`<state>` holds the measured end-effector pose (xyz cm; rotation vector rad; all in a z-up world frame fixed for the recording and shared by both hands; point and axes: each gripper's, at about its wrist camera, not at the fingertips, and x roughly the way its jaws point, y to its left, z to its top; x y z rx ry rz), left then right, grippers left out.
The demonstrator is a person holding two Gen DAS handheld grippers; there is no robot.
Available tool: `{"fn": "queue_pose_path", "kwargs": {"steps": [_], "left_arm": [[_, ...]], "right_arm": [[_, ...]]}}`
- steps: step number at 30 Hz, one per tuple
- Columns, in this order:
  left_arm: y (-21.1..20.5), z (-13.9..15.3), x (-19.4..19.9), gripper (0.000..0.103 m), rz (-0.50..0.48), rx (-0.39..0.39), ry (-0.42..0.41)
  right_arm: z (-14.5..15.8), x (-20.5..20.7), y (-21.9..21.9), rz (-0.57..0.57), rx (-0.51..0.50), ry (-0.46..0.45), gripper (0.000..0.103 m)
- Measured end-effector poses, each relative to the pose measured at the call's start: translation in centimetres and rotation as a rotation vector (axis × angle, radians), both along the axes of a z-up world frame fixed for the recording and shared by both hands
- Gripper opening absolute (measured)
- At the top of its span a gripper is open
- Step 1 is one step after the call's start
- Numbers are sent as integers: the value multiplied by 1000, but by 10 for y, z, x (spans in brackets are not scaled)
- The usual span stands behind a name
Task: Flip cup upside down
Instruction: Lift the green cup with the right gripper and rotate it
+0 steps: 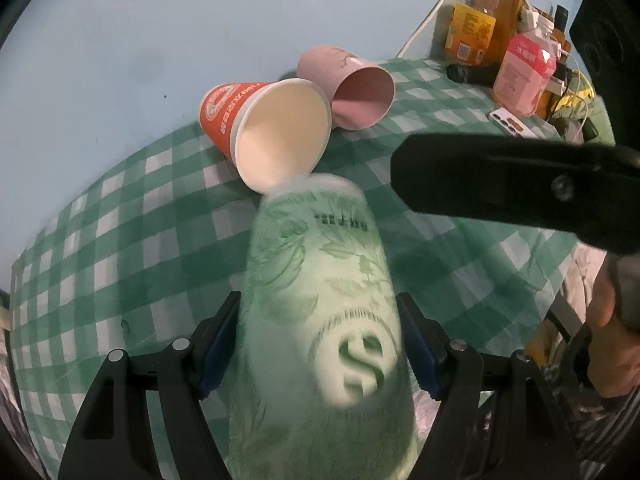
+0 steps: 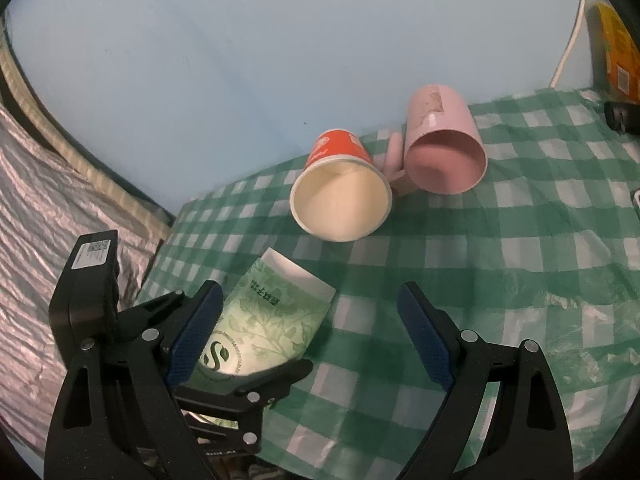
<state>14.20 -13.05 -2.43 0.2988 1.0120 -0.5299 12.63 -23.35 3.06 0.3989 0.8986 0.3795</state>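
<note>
Pinching a green cup (image 1: pixel 320 312) between its blue pads, the left gripper (image 1: pixel 320 344) holds it tilted above a checked tablecloth (image 1: pixel 120 248). The right gripper (image 2: pixel 308 320) is seen beside it, jaws spread and empty. An orange cup (image 2: pixel 340 192) and a pink mug (image 2: pixel 444 148) are seen beyond, mouths facing the cameras, near a blue wall.

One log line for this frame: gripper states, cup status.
left gripper: shut on green cup, tilted, held | right gripper: open, empty | orange cup, pink mug: lying sideways
</note>
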Motion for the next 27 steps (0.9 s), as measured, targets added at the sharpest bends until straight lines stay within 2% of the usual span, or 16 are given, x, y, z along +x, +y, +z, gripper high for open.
{"fn": "queue_pose_path", "kwargs": {"steps": [6,11,15,20,27], "left_arm": [[1,8,-2,76,4,-4,-8],[14,23,-1,80,24,-75,13],[32,38,2,82,91,-129,6],[53,45,6,82,183,-95,-36],[80,43,13,83,276,-64,-78]], "right_arm": [[-3,0,-5,-11,13,16,89],[-1,-1,-7,-17,25,25,89],[-1,-4,-9,-23,68,51,89],[-12,-3,-4,-8,117,172,89],[-29,13,12,-38,57,307,89]]}}
